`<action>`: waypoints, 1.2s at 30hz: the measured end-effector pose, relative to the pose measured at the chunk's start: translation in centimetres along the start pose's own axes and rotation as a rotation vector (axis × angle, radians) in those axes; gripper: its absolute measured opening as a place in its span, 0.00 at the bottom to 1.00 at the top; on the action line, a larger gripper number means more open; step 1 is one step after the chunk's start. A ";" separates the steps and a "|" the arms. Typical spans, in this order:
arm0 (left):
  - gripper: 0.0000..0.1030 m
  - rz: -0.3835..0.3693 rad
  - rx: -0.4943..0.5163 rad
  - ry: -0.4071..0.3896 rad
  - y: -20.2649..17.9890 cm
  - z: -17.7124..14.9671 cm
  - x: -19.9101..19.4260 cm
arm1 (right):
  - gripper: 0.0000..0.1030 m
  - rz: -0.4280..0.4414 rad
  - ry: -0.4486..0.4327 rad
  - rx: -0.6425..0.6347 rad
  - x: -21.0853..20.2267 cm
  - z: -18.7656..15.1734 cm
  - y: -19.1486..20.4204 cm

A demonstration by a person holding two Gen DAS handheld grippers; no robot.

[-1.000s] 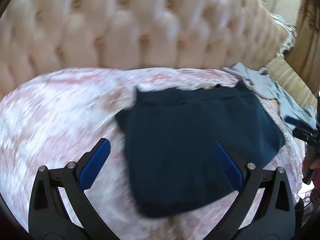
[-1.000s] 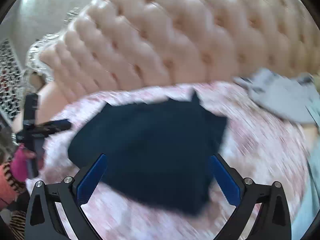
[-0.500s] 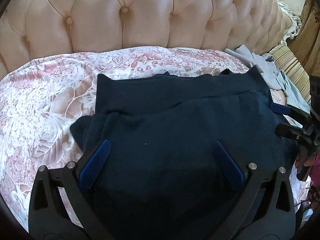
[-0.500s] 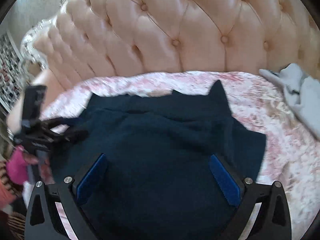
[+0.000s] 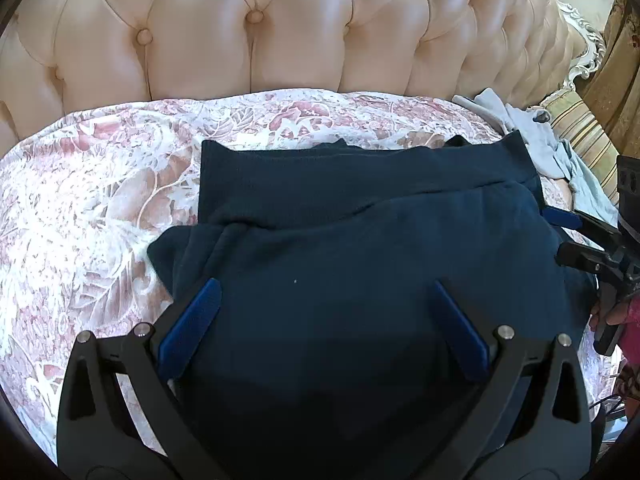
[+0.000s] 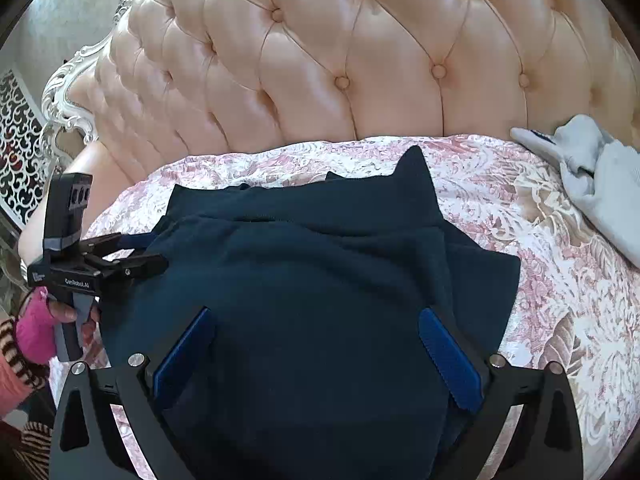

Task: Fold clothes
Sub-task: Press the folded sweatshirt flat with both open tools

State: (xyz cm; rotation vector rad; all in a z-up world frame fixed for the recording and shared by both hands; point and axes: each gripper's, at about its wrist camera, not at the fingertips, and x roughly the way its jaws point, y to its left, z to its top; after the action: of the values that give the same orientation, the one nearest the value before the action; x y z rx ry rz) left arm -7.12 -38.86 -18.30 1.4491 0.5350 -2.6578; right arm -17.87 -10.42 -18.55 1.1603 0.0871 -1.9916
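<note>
We hover both grippers, left gripper and right gripper, fingers spread and gripping nothing, over the doubled navy garment on the bed, grey clothes at 2 o'clock, likely to check or flatten the fold.

Garment on bedspread (headboard behind)

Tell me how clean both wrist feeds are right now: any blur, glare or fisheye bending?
Left wrist view: sharp, no motion blur; soft sheen on the tufted headboard; the navy garment is so dark that its folds barely read; edges bow and corners go black. Right wrist view: equally sharp; brighter highlights on the headboard; grey clothes stretched at the rim.
</note>
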 end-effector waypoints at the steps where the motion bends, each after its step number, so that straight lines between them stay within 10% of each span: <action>1: 1.00 -0.009 -0.010 -0.003 0.1 0.1 -0.5 | 1.00 0.002 0.007 0.010 -0.1 0.3 0.0; 9: 1.00 -0.056 -0.059 -0.124 1.4 1.8 -6.2 | 1.00 0.002 -0.115 0.015 -5.3 3.1 0.3; 20: 1.00 -0.054 -0.042 -0.008 0.4 1.7 0.3 | 1.00 0.082 0.072 0.021 2.7 5.3 0.1; 36: 1.00 -0.123 -0.171 0.021 2.5 5.2 2.1 | 1.00 0.064 0.034 0.066 2.4 7.2 -1.5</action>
State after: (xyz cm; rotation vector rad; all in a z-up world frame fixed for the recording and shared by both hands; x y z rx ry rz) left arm -11.92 -42.69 -18.15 1.4403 0.8567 -2.6125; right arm -24.51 -13.96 -16.64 1.2241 0.0019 -1.9311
